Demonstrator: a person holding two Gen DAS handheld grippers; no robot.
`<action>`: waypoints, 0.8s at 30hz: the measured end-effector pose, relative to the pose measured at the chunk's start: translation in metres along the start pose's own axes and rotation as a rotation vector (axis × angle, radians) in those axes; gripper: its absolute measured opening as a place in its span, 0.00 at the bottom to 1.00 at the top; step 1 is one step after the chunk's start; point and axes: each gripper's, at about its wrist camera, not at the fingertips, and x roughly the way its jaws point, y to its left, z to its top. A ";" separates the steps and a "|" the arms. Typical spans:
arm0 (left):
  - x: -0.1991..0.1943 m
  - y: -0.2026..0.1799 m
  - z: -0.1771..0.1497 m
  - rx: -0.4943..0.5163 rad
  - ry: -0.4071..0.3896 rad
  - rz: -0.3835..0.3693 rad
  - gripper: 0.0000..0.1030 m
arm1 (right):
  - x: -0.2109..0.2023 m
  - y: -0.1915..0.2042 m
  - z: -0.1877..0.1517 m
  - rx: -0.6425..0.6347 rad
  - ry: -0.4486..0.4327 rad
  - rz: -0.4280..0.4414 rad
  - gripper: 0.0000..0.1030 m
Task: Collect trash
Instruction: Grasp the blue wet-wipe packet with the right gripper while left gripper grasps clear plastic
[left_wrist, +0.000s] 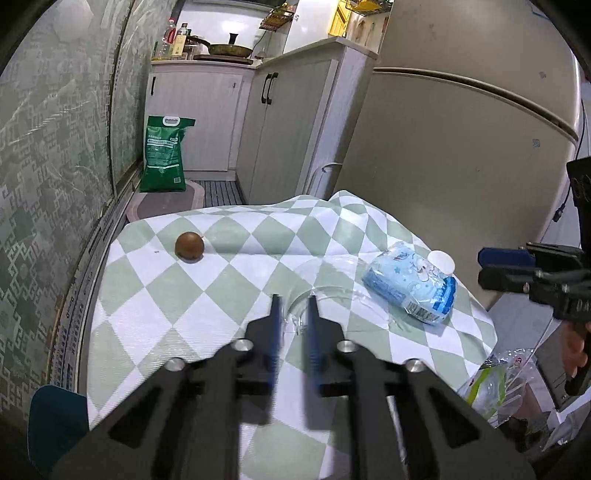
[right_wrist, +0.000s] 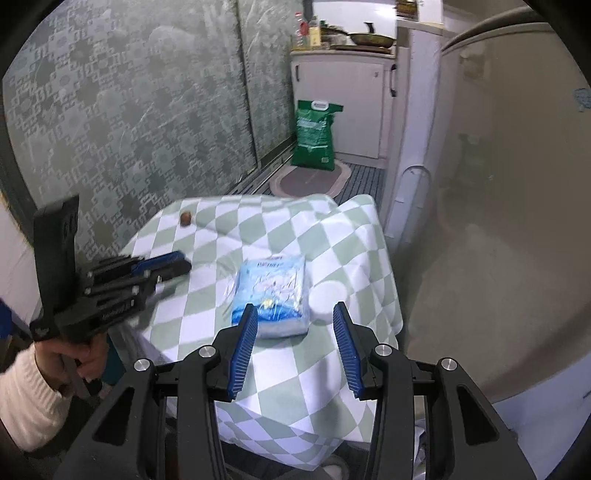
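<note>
A blue tissue packet lies on a table with a green-and-white checked cloth. A white round lid lies against the packet. A brown round fruit sits at the far left of the table. A crumpled clear plastic wrapper lies in front of my left gripper, whose fingers stand close together and look nearly shut, blurred. My right gripper is open, just short of the packet; it also shows in the left wrist view.
A refrigerator stands right behind the table. A green sack stands on the floor by white cabinets. A patterned glass door runs along the left. Plastic bags lie right of the table.
</note>
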 end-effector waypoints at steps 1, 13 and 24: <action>0.000 0.000 0.000 -0.002 -0.002 -0.004 0.08 | 0.000 0.001 -0.001 -0.007 0.002 0.002 0.42; -0.014 0.008 0.004 -0.038 -0.055 -0.004 0.03 | 0.010 0.013 -0.010 -0.072 0.043 0.042 0.58; -0.033 0.021 0.008 -0.089 -0.103 -0.033 0.03 | 0.033 0.023 -0.012 -0.061 0.077 -0.004 0.68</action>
